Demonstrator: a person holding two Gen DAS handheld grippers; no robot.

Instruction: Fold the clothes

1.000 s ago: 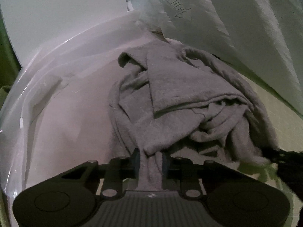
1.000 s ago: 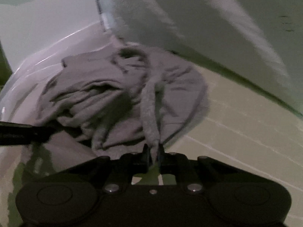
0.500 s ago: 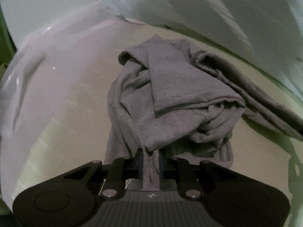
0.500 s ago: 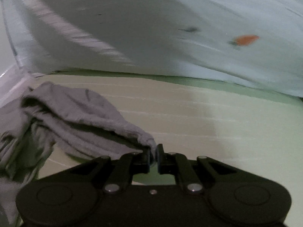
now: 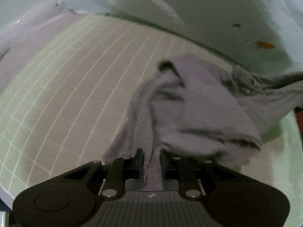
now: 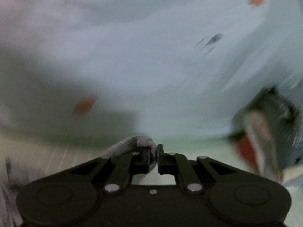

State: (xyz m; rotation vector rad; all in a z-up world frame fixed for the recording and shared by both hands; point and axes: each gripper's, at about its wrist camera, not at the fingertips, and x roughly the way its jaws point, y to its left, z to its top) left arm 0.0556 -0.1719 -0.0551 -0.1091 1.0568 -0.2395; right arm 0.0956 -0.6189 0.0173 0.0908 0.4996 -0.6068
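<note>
A grey garment [image 5: 198, 109] lies bunched on the green grid mat [image 5: 75, 94], stretching off to the right edge of the left wrist view. My left gripper [image 5: 151, 162] is shut on a fold of it at the near edge. My right gripper [image 6: 153, 157] is shut on another bit of the grey garment [image 6: 132, 143], which trails off to the left; the right wrist view is blurred by motion.
A pale blue-white sheet [image 5: 208, 9] with small orange marks hangs behind the mat and fills the right wrist view [image 6: 151, 56]. A clear plastic cover [image 5: 28, 28] lies at the mat's far left. A blurred dark and red object [image 6: 265, 132] is at the right.
Both grippers have carried the garment off the plastic cover to the right over the grid mat. The right gripper has swung away right, drawing the cloth out between the two.
</note>
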